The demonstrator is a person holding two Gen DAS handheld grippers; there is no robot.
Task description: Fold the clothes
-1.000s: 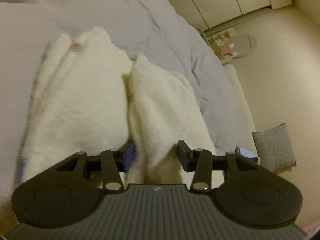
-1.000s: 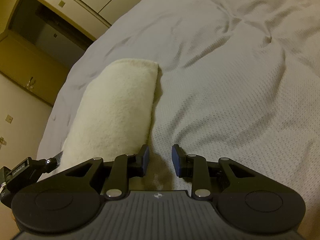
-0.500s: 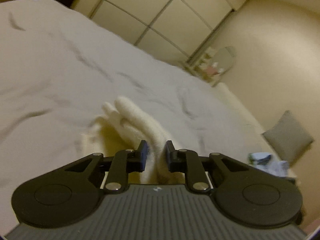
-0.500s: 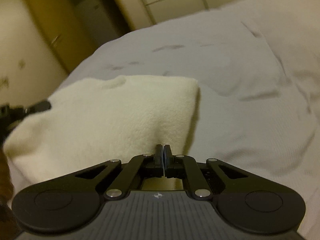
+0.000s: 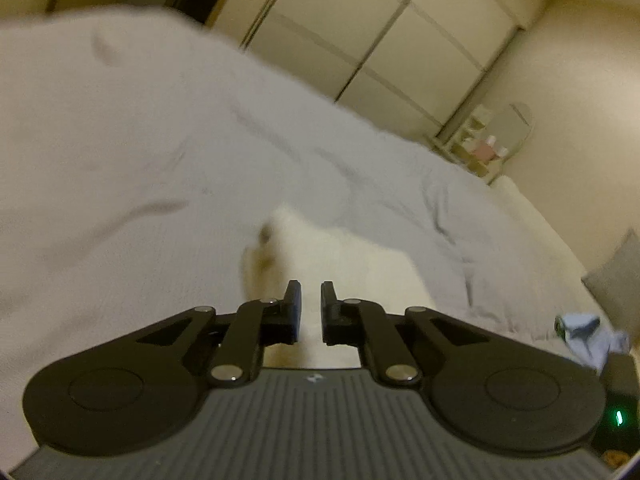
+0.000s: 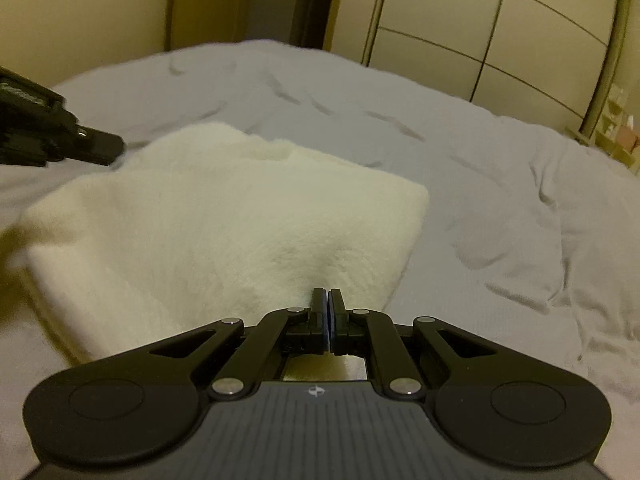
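Cream fleece garment [image 6: 224,216], folded, flat on grey quilted bedspread [image 6: 500,184]. Near edge pinched in right gripper [image 6: 328,312], jaws fully closed. Left gripper [image 5: 311,308] over opposite edge, jaws slightly apart, fleece between them; grip unclear through blur.

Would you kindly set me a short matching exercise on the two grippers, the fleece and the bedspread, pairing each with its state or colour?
Things:
1. left gripper
2. right gripper
3. fleece
4. bedspread

States or colours:
A. pale grey, wrinkled
B. jaws pinched together at the fleece's near edge
C. cream, folded
D. jaws narrowly apart, fleece between them

Pairs: 1-D, 2-B, 3-C, 4-A
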